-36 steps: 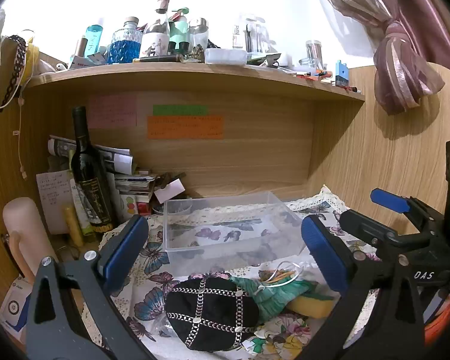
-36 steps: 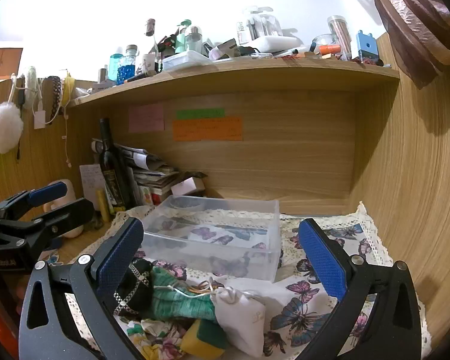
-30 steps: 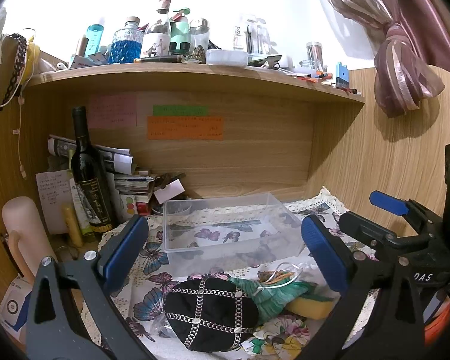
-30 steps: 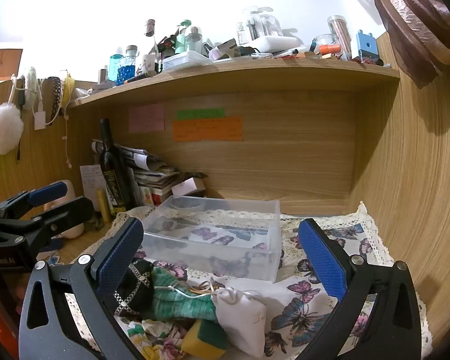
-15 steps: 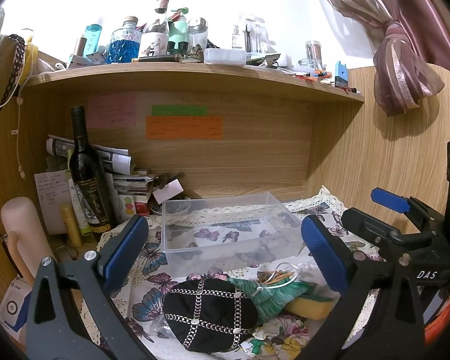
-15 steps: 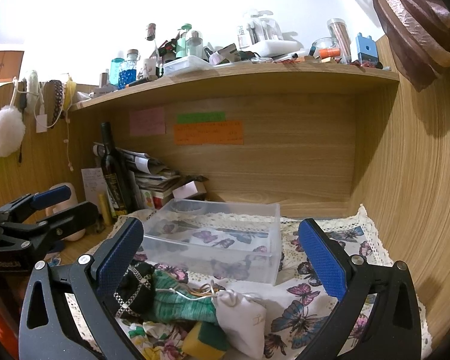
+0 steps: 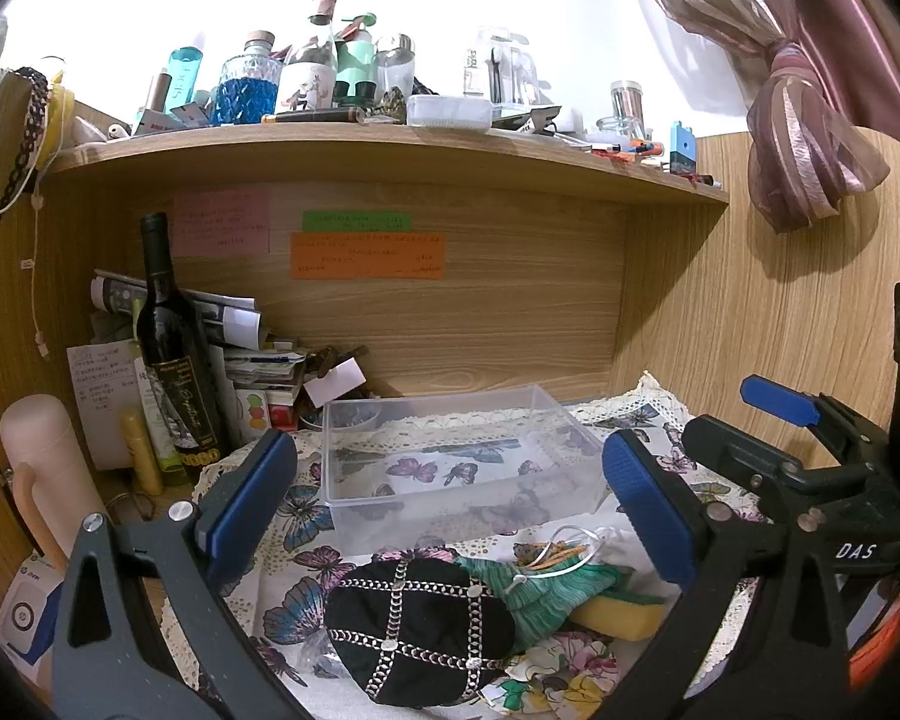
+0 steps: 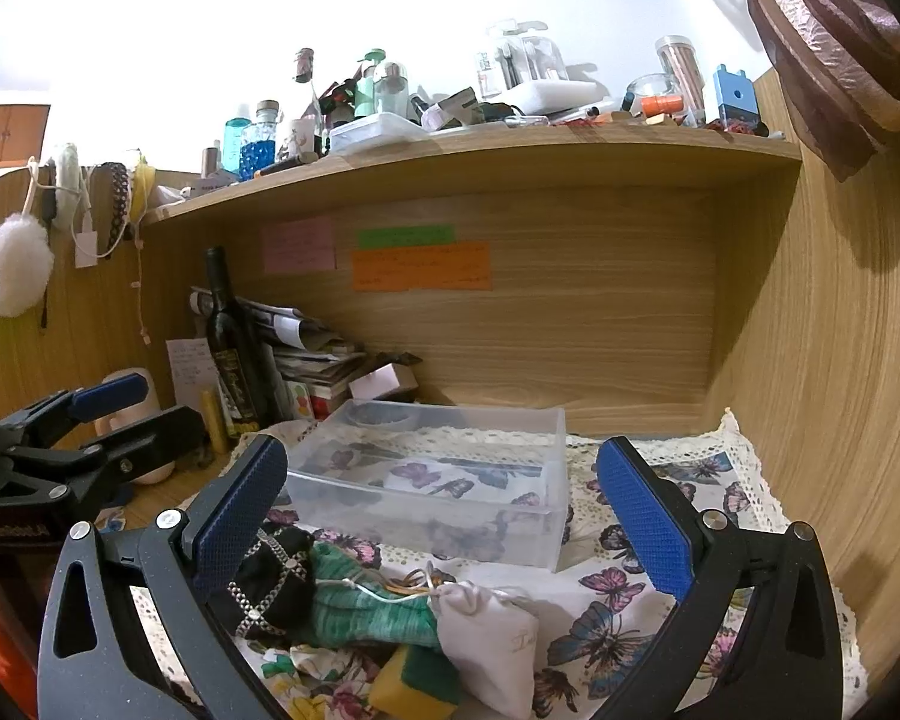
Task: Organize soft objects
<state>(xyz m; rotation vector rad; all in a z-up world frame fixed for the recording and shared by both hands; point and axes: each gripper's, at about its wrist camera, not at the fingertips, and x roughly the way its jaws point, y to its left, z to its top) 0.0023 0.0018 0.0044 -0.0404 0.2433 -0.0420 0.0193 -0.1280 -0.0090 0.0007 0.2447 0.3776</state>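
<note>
I had both tools hovering short of the pile: my left gripper [image 7: 450, 504] was spread wide with nothing between its blue pads, and my right gripper [image 8: 444, 504] was just as wide and empty. The soft things lay heaped on the butterfly cloth [image 8: 642, 618] just in front of the clear plastic bin [image 8: 450, 480], which looked empty apart from the pattern showing through its floor. Nearest my left tool sat the black pouch [image 7: 417, 630] with its silver chain lattice; I judged it light and squashy, best pinched across its rounded middle, since the chain could slide under the pads. Touching it was the green knit piece [image 7: 546, 594], limp and stretchy, with a white cord and some rubber bands lying on top that I thought might snag a finger. The yellow sponge [image 7: 615, 615] with its green scouring face poked out beneath; it would compress and spring back, so a grip on its flat sides seemed right. The white drawstring bag [image 8: 489, 645] lay nearest my right tool, and I reckoned its gathered neck was the surest hold. A floral fabric [image 7: 561, 669] lay crumpled under the heap and I expected it to drag along if I pinched too deep
</note>
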